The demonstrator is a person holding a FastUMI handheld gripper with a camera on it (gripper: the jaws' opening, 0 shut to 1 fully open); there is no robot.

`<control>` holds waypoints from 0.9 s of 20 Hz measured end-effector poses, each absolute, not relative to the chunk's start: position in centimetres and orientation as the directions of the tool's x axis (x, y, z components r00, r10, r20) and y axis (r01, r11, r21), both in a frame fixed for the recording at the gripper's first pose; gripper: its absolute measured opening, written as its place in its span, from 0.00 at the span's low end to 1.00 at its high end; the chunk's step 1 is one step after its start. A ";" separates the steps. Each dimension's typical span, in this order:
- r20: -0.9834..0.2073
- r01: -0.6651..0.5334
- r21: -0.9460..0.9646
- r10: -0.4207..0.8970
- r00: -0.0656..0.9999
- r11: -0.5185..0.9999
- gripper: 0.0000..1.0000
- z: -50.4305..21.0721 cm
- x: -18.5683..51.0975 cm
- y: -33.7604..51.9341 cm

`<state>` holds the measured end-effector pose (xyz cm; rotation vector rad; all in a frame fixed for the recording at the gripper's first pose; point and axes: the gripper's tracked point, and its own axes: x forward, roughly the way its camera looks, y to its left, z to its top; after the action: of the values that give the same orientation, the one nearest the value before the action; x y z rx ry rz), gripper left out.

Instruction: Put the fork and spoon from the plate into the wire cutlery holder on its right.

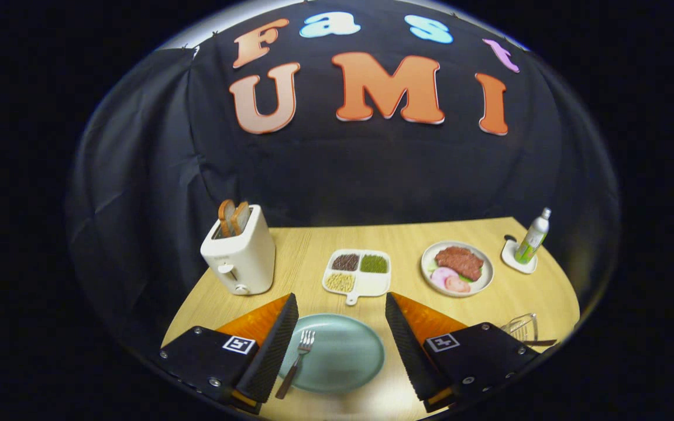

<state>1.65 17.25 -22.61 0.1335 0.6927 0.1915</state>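
Item 1. Hand-held gripper: fingers are seen spread wide apart, nothing pinched between them, held above the near part of the surface.

Item 2. Plate, pale green, oval: set on the surface between the two fingers, at 6 o'clock from the divided tray.

Item 3. Fork: laid on the plate's left part, tines pointed toward 12 o'clock, handle run out over the plate's near rim toward 7 o'clock, close beside the left finger. A spoon cannot be made out on the plate.

Item 4. Wire cutlery holder: placed at 3 o'clock from the plate, beyond the right finger and partly hidden by it. A thin dark piece is seen lying by its near side; what it is cannot be told.

Item 5. Divided tray, white, with a short handle: three compartments are filled with dark, green and yellow grains; one is bare.

Item 6. Toaster, white, two slices of bread stood in its slots: at 9 o'clock from the tray.

Item 7. Round dish with meat and sliced food: at 3 o'clock from the tray.

Item 8. Bottle, green and white, stood tilted on a small white coaster: at 2 o'clock from the round dish.
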 end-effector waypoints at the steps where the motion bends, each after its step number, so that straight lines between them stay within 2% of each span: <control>1: -0.659 -0.127 0.201 0.230 0.716 0.971 0.90 -24.1 1.4 18.2; 10: -0.902 -0.161 0.227 0.270 0.338 0.960 0.88 -33.1 -3.3 23.1; 14: -0.956 -0.181 0.197 0.230 0.184 0.963 0.78 -36.6 -5.5 23.4; 18: -0.971 -0.161 0.202 0.219 0.093 0.966 0.62 -39.0 -6.3 24.1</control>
<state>-6.27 24.09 -38.97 0.0478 1.4507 0.2826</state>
